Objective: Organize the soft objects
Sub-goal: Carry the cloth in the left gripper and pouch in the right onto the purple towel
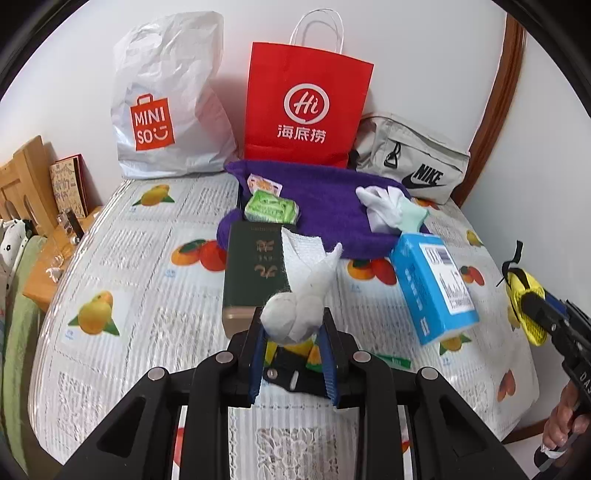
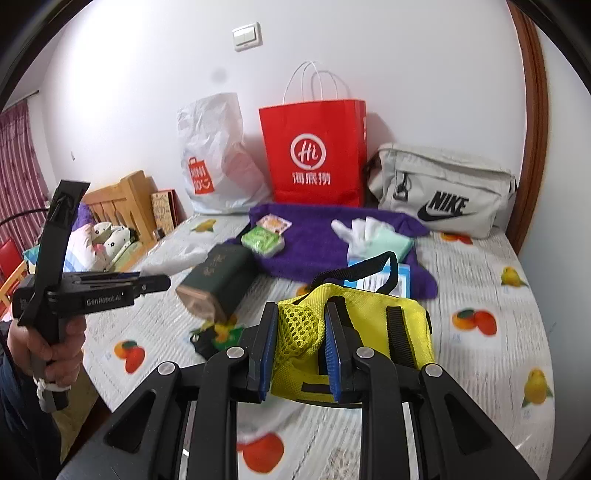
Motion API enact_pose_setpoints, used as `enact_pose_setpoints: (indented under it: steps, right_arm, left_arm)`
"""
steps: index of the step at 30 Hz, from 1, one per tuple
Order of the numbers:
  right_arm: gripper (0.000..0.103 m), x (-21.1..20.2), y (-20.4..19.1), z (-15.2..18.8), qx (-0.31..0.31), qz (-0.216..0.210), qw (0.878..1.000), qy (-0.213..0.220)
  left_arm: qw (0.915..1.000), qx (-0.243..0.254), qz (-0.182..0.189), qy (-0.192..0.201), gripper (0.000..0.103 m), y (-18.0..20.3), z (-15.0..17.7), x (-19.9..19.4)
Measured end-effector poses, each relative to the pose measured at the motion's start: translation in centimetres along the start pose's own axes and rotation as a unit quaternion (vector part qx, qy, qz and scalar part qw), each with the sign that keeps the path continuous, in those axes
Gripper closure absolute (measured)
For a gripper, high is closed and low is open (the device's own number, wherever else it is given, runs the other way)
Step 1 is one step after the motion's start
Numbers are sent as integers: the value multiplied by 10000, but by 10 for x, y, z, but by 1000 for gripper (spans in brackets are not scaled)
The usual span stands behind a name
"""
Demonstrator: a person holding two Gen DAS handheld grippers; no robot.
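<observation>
White wall (image 2: 147,92), light switch (image 2: 246,36), wooden headboard (image 2: 125,203), striped curtain (image 2: 18,166), fruit-print tablecloth (image 1: 147,240).

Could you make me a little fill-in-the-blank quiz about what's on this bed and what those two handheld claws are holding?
1. The left gripper pinches a rolled white ____.
2. The right gripper grips a small ____ mesh pouch.
3. The red paper bag stands behind a ____ towel.

Missing words: sock; yellow; purple
</observation>
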State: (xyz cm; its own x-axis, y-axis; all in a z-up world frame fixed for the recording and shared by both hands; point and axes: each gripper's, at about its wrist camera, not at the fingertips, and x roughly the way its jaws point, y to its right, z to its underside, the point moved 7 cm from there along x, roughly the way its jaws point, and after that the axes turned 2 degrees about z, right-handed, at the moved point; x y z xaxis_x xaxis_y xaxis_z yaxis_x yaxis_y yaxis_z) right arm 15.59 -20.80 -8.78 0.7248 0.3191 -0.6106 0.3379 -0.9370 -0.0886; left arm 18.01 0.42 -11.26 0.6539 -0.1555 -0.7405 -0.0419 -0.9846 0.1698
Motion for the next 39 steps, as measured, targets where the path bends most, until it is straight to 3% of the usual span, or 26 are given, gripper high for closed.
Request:
enact_pose_setpoints:
  steps: [13,20,32,39]
  right_arm:
    - [79,33,10,-60,-91,-40,9998,181]
    - [79,69,19,-86,-156,-71,9998,134]
    - [79,136,27,-113,-344,-145,9993,-35]
    - [79,173,24,-123,-337,-395,9985,-170]
  left_arm:
    - [9999,44,-118,85,78,-4,-54,22]
    - [9998,43,-211,20,78,-13,-79,49]
    - [9993,22,-263,-249,78,-21,-105,104]
    - [9990,46,-261,-356,78,-18,-119,131]
